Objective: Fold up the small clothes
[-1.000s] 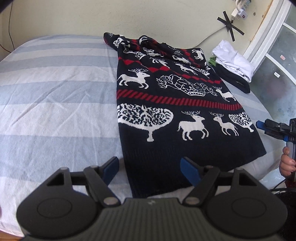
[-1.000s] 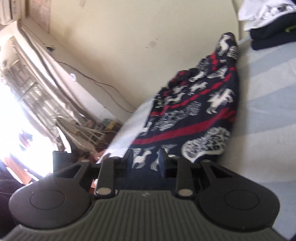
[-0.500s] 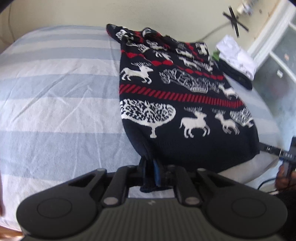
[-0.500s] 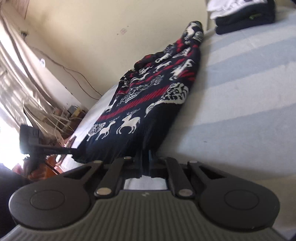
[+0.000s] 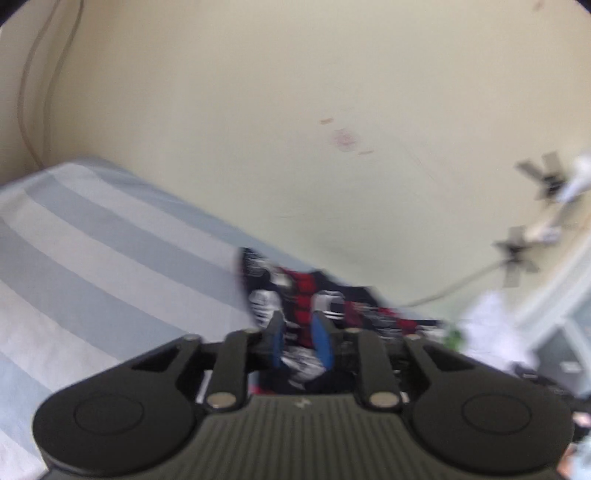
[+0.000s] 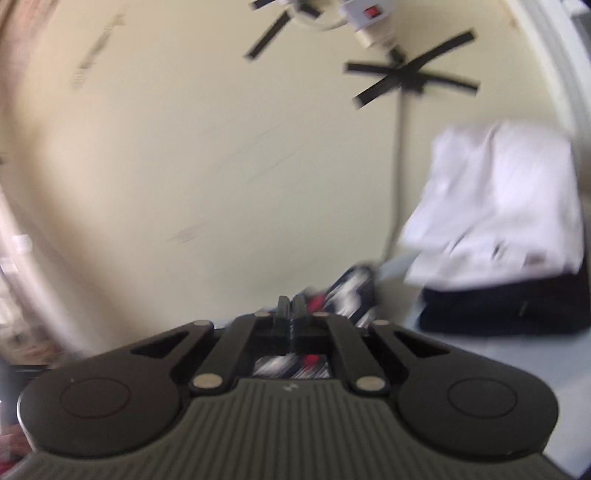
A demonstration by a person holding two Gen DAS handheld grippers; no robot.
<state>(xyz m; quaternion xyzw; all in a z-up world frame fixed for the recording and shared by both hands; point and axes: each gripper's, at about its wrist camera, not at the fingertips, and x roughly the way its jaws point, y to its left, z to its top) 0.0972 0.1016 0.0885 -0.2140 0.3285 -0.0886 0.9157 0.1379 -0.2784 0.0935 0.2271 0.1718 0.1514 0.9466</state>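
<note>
A dark knit sweater (image 5: pixel 303 284) with white reindeer and red bands lies on the striped bed (image 5: pixel 92 240), blurred by motion. My left gripper (image 5: pixel 298 341) hovers over its far end near the wall. Its jaws are opening: the blue pads (image 5: pixel 321 343) stand apart, with patterned fabric showing in the gap and just below. My right gripper (image 6: pixel 291 308) has its fingers pressed together. Sweater (image 6: pixel 351 288) cloth shows under them and just beyond them, so it appears shut on the hem.
A folded pile, white cloth (image 6: pixel 498 206) on dark cloth (image 6: pixel 517 306), sits at the right by the wall. The cream wall (image 5: pixel 295 129) is close ahead, with taped cable crosses (image 6: pixel 410 79) and a power strip (image 6: pixel 369 18). The window frame (image 5: pixel 554 295) is at the right.
Both grippers shut on the sweater's near hem, then rose and swept it toward the wall end. The left pads have since parted. Both views now face the wall.
</note>
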